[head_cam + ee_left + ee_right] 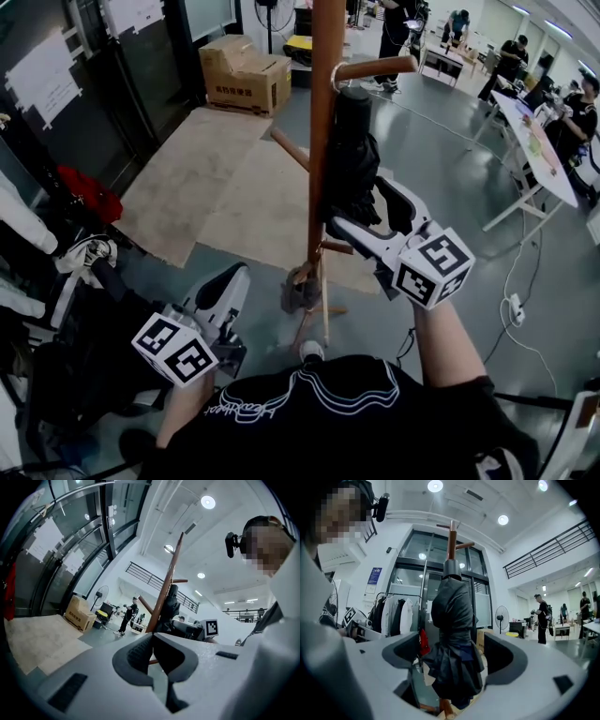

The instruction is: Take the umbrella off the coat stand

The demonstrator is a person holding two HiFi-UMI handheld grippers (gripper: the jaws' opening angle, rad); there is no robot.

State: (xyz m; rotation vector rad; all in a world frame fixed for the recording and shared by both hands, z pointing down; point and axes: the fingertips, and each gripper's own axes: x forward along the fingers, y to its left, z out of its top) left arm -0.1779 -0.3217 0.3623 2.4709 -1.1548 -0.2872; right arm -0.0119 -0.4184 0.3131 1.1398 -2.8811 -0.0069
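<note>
A folded black umbrella (349, 169) hangs by its loop from a peg of the wooden coat stand (324, 112) in the middle of the head view. My right gripper (356, 202) is open, one jaw on each side of the umbrella's lower half. In the right gripper view the umbrella (452, 620) fills the gap of the right gripper (453, 648), with space left at both sides, and the stand's pole (451, 541) rises above it. My left gripper (225, 286) is low at the left, away from the stand, shut on nothing (153, 637). From there the stand (168, 583) and umbrella (171, 604) show ahead.
A cardboard box (246, 73) stands behind the stand by a brown floor board (216, 187). Hanging clothes (28, 244) and a red item (89, 192) crowd the left. White tables (539, 141) and several people are at the far right. A cable (511, 300) lies on the floor.
</note>
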